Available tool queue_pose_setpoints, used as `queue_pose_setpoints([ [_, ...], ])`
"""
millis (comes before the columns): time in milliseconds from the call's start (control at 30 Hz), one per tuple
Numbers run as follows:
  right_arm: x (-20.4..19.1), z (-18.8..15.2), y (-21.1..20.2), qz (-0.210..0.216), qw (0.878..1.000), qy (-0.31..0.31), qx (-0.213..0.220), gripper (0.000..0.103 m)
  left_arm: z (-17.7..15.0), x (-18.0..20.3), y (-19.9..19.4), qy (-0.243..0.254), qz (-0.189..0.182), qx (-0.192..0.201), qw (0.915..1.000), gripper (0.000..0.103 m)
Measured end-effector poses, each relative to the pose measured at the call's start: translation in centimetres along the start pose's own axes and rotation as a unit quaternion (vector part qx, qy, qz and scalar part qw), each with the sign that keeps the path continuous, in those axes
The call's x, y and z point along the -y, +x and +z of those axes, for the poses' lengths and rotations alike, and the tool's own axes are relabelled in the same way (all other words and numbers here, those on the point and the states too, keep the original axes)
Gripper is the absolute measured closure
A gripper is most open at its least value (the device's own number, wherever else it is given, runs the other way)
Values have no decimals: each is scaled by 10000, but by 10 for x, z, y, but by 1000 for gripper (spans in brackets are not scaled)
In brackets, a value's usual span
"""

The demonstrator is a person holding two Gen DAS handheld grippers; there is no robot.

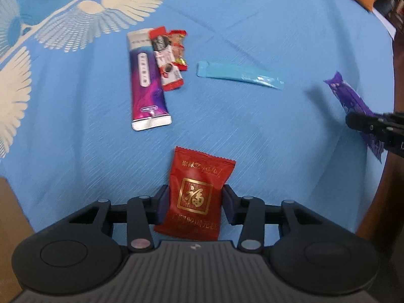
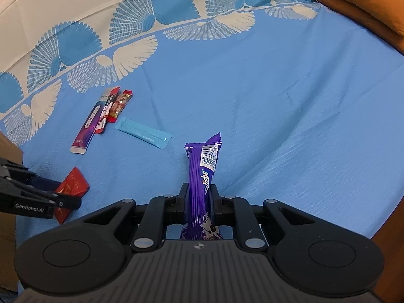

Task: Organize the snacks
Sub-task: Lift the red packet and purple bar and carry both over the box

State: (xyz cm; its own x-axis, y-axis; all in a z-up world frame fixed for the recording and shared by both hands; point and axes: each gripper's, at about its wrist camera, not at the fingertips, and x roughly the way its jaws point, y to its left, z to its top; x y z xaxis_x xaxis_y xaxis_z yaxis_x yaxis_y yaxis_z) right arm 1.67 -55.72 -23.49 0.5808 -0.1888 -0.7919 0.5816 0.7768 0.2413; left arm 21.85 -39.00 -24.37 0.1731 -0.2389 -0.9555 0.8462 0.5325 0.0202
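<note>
On the blue cloth [image 1: 277, 131] a row of snacks [image 1: 156, 70] lies far left. My right tongs [image 2: 198, 199] pinch the purple bar [image 2: 202, 171]; my left tongs [image 1: 195, 199] clasp the red packet [image 1: 197, 194]. Next, I'd carry both to that row

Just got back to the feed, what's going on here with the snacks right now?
A person is sorting snack packets on a blue tablecloth with two handheld grippers. The right gripper is shut on a purple snack bar. The left gripper has a red packet between its fingers, which touch its sides. Three sachets already lie side by side: a purple-and-white one, a red-and-white one and a small red one. A light blue sachet lies apart.
</note>
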Motion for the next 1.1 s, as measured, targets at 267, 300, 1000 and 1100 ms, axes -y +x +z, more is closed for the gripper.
queue_pose_setpoints([
  [267,-9,7,-30,94,9995,-9,304,87,-9,-7,-88,-351,88,858,9957,54],
  [300,-12,9,-37,147,9992,-4,372,87,-12,-7,-102,-395,91,1000,9942,54],
  [1000,-176,-43,-187,1845,9711,-1334,723,87,-207,-33,-314,-1624,887,2054,9610,54],
  [1100,-203,-53,-200,1977,9650,-1595,649,87,-238,-42,-327,-1897,907,2090,9550,54],
])
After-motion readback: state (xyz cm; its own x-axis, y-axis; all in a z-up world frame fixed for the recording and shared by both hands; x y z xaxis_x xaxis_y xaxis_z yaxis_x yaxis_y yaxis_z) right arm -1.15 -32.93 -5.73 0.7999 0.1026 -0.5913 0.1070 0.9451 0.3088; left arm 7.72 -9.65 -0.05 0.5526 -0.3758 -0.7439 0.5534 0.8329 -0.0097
